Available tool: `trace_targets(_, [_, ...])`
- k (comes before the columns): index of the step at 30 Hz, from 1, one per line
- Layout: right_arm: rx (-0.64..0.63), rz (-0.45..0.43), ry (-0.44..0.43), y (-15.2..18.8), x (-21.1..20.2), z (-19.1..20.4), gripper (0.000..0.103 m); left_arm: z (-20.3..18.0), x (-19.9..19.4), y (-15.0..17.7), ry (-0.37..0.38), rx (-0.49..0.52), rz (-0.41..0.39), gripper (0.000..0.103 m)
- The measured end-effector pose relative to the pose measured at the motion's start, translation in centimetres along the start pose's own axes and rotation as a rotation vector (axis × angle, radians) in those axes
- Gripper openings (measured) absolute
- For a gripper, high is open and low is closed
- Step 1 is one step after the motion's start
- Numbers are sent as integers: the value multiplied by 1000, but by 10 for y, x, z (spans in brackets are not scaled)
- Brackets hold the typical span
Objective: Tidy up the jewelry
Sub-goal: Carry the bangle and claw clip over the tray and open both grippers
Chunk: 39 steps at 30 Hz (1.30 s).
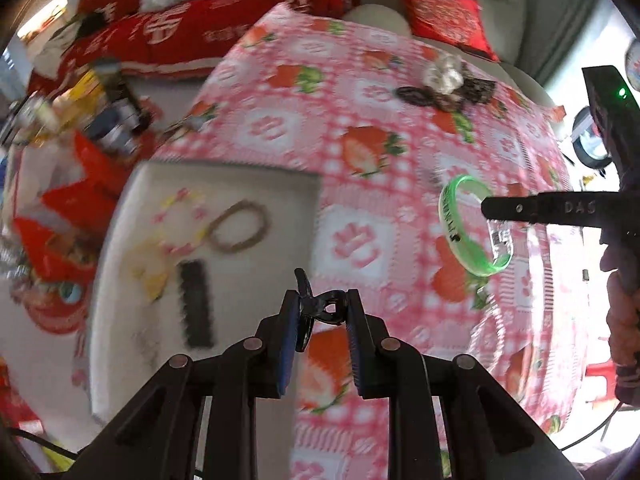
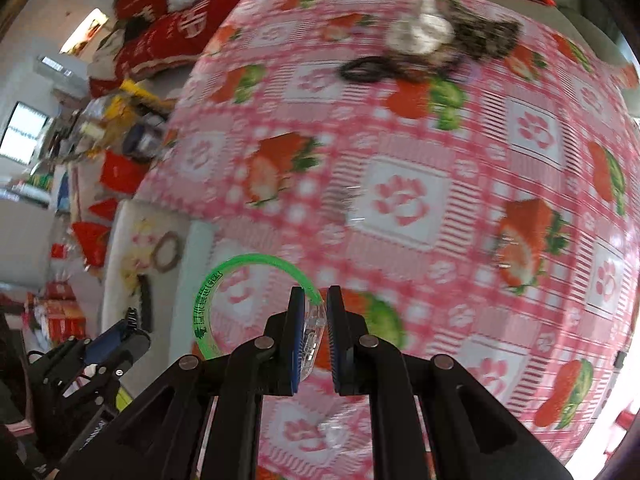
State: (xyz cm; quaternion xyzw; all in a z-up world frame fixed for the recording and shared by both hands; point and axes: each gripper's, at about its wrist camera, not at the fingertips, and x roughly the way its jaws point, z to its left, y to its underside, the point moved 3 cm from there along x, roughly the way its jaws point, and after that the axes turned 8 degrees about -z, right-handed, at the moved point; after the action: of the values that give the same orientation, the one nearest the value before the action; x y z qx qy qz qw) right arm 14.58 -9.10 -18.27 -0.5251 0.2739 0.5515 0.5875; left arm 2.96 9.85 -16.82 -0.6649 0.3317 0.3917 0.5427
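My left gripper (image 1: 320, 312) is shut on a black hair clip (image 1: 310, 308), held above the strawberry tablecloth beside a white tray (image 1: 120, 280). The tray holds a brown hair tie (image 1: 238, 226), a pink-yellow bead bracelet (image 1: 180, 220) and a black comb-like clip (image 1: 196, 304). My right gripper (image 2: 314, 320) is shut on the clear clasp of a green bracelet (image 2: 224, 280), lifted off the cloth; it also shows in the left wrist view (image 1: 472, 228). The left gripper also shows at the lower left of the right wrist view (image 2: 112, 344).
A pile of remaining jewelry (image 1: 448, 84) with a white piece and dark hair ties lies at the far side of the pink tablecloth (image 1: 360, 140), also in the right wrist view (image 2: 432, 44). Red cushions (image 1: 180, 20) and clutter with bottles (image 1: 100, 112) stand left of the table.
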Motion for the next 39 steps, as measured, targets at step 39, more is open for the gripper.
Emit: trace_targets(39, [-541, 170, 120, 30, 129, 191, 12, 152, 28, 96, -195, -262, 110, 29])
